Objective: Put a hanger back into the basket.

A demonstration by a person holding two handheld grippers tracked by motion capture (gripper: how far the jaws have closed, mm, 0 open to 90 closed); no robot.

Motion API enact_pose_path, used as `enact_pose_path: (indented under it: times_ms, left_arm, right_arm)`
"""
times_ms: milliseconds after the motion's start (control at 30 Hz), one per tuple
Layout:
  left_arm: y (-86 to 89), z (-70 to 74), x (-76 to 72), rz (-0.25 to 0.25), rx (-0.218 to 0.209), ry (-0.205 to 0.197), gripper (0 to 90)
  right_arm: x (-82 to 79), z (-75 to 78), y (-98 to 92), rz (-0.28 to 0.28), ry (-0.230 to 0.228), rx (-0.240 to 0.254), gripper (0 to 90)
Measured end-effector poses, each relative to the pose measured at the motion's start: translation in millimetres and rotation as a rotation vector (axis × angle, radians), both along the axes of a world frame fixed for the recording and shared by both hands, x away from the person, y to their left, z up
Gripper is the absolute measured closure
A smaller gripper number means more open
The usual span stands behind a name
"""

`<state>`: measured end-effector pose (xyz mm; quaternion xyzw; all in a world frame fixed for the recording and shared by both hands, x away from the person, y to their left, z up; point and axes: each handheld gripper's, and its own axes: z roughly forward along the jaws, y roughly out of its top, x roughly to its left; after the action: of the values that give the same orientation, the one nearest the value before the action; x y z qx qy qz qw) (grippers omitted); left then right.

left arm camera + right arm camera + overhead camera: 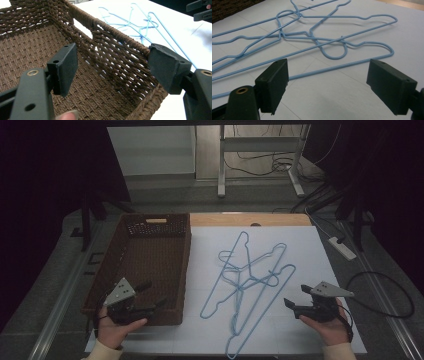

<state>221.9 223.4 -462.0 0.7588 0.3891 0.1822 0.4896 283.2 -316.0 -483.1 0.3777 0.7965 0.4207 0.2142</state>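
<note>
Left gripper (150, 306): nearest the high camera with its twin, held in the person's left hand (116, 327) at the near left of the table; jaws spread wide, nothing between them.
Left gripper's place: over the near end of the basket (134, 270); in the left gripper view (112, 70) the woven floor and right wall show between the jaws.
Right gripper (295, 302): held in the right hand (330, 327) at the near right; jaws wide apart and empty, also seen in its own view (327, 82).
Hangers (250, 280): a loose pile of thin light-blue wire hangers, crossed and overlapping, flat on the sheet (310, 255) in the middle of the table.
Hangers to right gripper: just left of it in the high view; in the right gripper view the hangers (317, 42) lie ahead of the jaws, and one long wire runs past the left jaw without touching it, as far as can be told.
Hangers to left gripper: well apart, beyond the basket's right wall (117, 37); the hangers (140, 25) show past it.
Basket: dark brown wicker, rectangular, empty, at the sheet's left edge, a handle slot in its far end.
Writing: none readable on grippers, basket or sheet.
Floor: a white power strip (342, 247) and cables right of the table.
</note>
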Motion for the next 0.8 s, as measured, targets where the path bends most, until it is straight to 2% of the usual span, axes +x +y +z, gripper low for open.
enact_pose_path:
  times_ms: [800]
  left_arm:
    - [-2.6,1.1,-1.7,-0.009,-0.001,0.005,24.9]
  right_arm:
    - [6.9,-3.1,8.8,0.022,0.023,-0.016,20.8]
